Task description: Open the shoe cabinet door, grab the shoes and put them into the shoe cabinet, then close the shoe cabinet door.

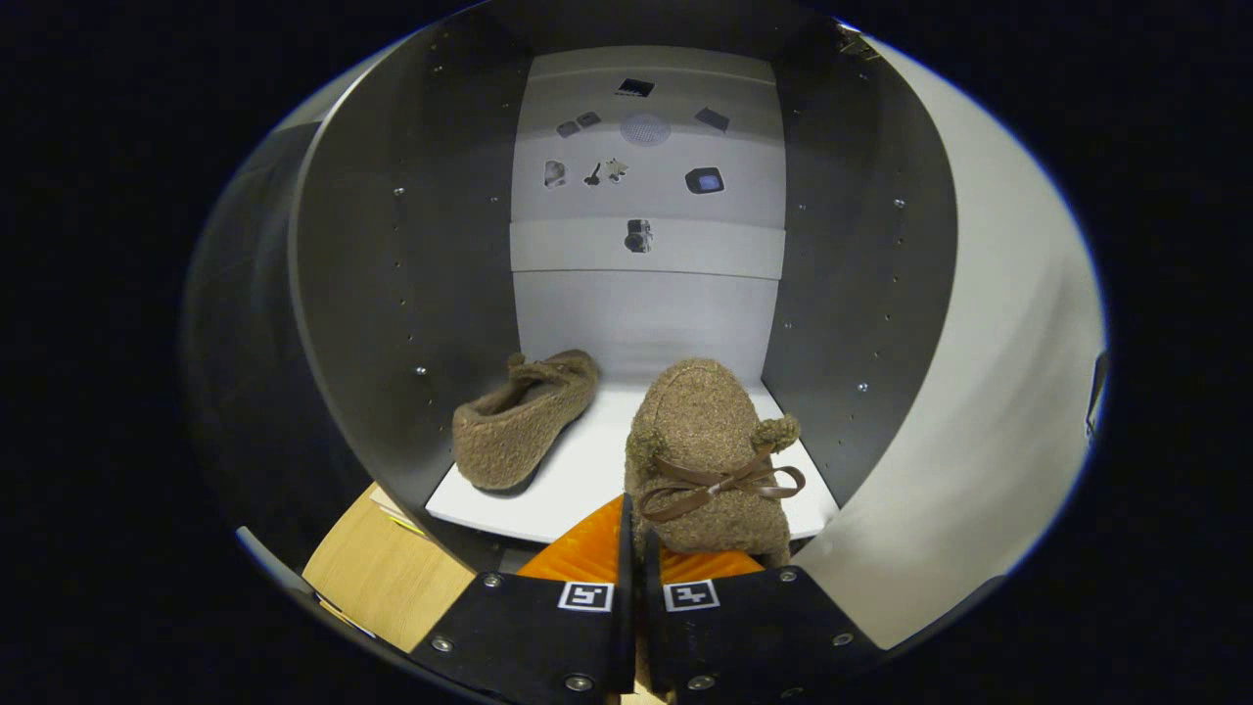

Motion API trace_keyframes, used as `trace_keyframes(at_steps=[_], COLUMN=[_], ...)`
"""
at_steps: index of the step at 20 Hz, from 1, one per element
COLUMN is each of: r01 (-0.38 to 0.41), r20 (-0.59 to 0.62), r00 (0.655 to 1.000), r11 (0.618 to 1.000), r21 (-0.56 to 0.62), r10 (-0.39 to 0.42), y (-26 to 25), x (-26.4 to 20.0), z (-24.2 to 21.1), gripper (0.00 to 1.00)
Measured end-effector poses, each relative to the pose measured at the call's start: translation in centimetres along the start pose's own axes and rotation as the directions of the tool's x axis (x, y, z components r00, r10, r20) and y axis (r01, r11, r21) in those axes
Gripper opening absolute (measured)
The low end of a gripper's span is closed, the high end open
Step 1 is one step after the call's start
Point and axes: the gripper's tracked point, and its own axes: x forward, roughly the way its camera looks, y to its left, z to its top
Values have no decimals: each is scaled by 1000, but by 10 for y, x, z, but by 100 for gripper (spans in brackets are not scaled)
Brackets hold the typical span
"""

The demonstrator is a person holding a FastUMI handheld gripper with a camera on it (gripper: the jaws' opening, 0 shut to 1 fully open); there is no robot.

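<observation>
Shoe cabinet takes centre of frame, door already open so inside is reachable.

White shelf in lower centre carries both shoes.

First shoe lies left of centre on shelf, toe toward back wall, placed aside to leave room.

Second shoe at lower centre, heel over shelf front edge, bow facing camera.

Tool at bottom centre, fingers clenched on heel rim of second shoe, probably to carry it deeper before release.

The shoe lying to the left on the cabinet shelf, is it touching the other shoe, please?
No, the left shoe lies apart from the bow shoe, bare shelf between them.
</observation>
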Motion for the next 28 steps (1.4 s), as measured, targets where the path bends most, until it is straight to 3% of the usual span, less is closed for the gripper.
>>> trace_keyframes(at_steps=[8,16,22,28], r01=[1,11,35,50], r20=[-25,-125,-130,-69], r00=[1000,992,991,996], r11=[1000,999,999,999], r21=[-24,-35,-32,-11], r10=[-2,-15,-39,-51], y=[-13,-13,-14,-13], x=[87,149,151,110], z=[39,24,17,27], gripper=[5,5,19,30])
